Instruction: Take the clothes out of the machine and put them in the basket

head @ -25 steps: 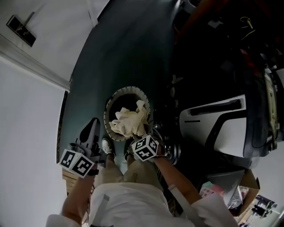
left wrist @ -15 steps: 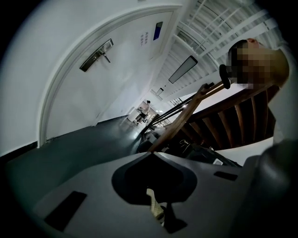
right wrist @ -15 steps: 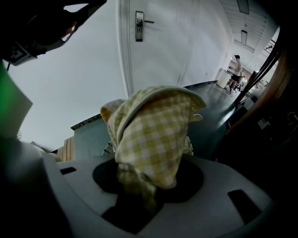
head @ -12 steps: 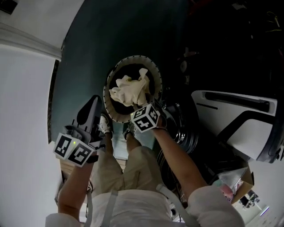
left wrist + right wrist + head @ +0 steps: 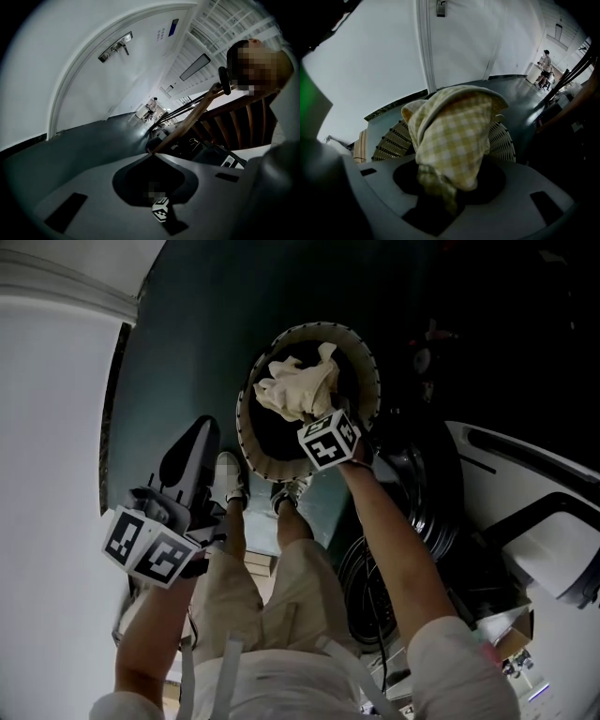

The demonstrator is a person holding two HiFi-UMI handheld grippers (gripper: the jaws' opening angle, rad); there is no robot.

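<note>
A round basket [image 5: 367, 362] with a slotted rim stands on the dark floor in front of the person's feet. A pale yellow checked cloth [image 5: 298, 388] hangs bunched in its mouth, with my right gripper [image 5: 317, 416] shut on it from above. In the right gripper view the cloth [image 5: 454, 136] fills the space between the jaws and hides the fingertips, with the basket rim [image 5: 504, 140] behind it. My left gripper [image 5: 190, 454] is held out to the left, away from the basket. Its jaws meet at the tips with nothing between them.
A white machine front [image 5: 534, 521] and its dark round door [image 5: 417, 507] stand to the right of the basket. A white wall [image 5: 56, 427] runs along the left. The person's shoes [image 5: 228, 479] are just below the basket. A wooden rail [image 5: 187, 126] shows in the left gripper view.
My right gripper has sunk with the checked cloth, from above the basket down into its mouth. My left gripper has come down too and stays to the left.
</note>
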